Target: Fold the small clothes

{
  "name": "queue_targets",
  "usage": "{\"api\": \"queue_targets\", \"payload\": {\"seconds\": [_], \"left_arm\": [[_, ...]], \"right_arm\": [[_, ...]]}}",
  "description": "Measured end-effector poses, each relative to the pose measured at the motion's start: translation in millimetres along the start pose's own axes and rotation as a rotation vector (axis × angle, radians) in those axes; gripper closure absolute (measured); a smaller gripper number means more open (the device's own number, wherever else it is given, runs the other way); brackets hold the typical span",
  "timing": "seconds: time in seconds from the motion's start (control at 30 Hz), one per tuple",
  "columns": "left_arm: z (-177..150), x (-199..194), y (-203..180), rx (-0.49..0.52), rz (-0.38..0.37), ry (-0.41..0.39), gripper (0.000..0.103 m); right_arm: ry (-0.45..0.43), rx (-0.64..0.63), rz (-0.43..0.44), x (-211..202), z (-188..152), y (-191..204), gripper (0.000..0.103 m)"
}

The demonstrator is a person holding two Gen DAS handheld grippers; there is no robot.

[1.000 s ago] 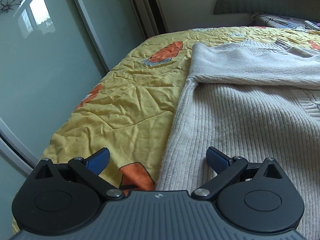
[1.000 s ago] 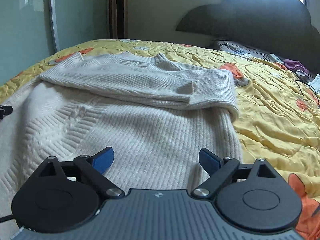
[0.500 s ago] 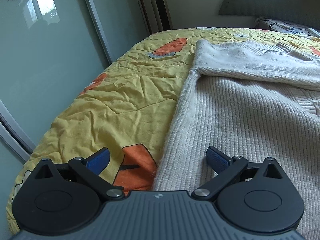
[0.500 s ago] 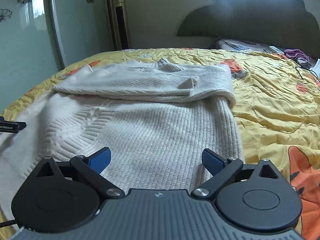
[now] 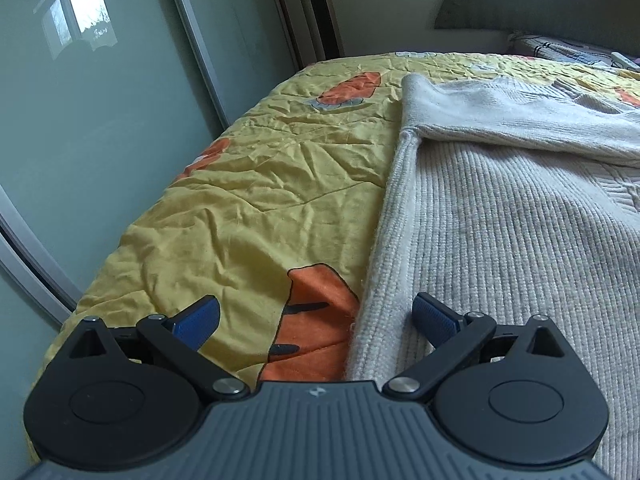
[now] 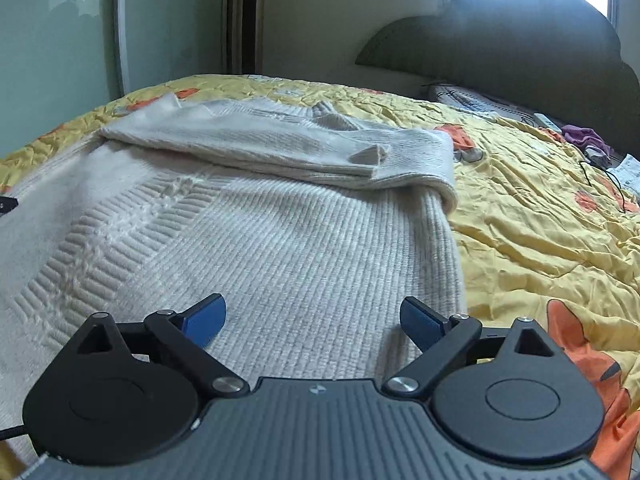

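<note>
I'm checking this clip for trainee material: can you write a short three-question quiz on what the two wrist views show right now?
1. True or false: the left gripper is shut on the sweater.
2. Where do the sweater's sleeves lie? A) spread out on the bedspread B) folded across the upper body C) hanging off the bed
3. Fill in: the right gripper hovers over the sweater's ____ edge, near the hem.

Key
1. False; its jaws stand open, straddling the sweater's left edge.
2. B
3. right
</note>
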State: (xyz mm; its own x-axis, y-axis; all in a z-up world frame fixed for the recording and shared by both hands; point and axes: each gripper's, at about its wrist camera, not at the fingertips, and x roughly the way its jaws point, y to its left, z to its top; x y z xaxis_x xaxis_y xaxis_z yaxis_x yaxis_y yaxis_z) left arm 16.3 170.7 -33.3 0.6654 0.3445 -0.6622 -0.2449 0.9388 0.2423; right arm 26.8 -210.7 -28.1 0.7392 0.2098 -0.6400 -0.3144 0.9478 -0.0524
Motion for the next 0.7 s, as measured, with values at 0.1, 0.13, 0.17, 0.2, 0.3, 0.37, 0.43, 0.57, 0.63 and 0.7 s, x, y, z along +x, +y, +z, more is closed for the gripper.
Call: {"api": "queue_targets", "payload": {"seconds": [0.1, 0.13, 0.17, 0.2, 0.3, 0.37, 0.43, 0.57, 0.63, 0.7], "left_arm": [[-1, -3, 4, -0.013, -0.016, 0.004, 0.0], [-2, -4, 6, -0.023, -0.021, 0.005, 0.0], [-4, -5, 7, -0.031, -0.027, 0.007, 0.0], [-5, -6, 8, -0.037, -0.033, 0.01, 0.0], [-8, -10, 9, -0.043, -0.041, 0.011, 0.0], [-10, -12, 9, -0.043, -0.041, 0.01, 0.0], [-11, -13, 8, -0.042, -0.039, 0.011, 0.0], [-13, -16, 5, -0.032, -0.037, 0.009, 0.0], [-15, -18, 4, -0.021, -0.035, 0.007, 0.0], [-17, -21, 4, -0.01, -0.035, 0.005, 0.0]], "right_arm": [[0.008, -0.039, -0.007, -6, -3, 6, 0.006], [0.016, -0.047, -0.009, -7, -5, 7, 0.006], [0.024, -0.05, -0.008, -8, -7, 6, 0.005], [0.032, -0.048, -0.004, -10, -9, 5, 0.005], [0.023, -0.028, 0.003, -18, -15, 1, 0.005], [0.014, -0.008, 0.01, -23, -17, -3, 0.005], [0.011, 0.0, 0.009, -26, -21, -5, 0.005], [0.006, -0.001, 0.013, -32, -27, -4, 0.004], [0.004, -0.001, 0.015, -34, -29, -4, 0.004], [0.001, 0.013, 0.02, -36, -31, -5, 0.003]]}}
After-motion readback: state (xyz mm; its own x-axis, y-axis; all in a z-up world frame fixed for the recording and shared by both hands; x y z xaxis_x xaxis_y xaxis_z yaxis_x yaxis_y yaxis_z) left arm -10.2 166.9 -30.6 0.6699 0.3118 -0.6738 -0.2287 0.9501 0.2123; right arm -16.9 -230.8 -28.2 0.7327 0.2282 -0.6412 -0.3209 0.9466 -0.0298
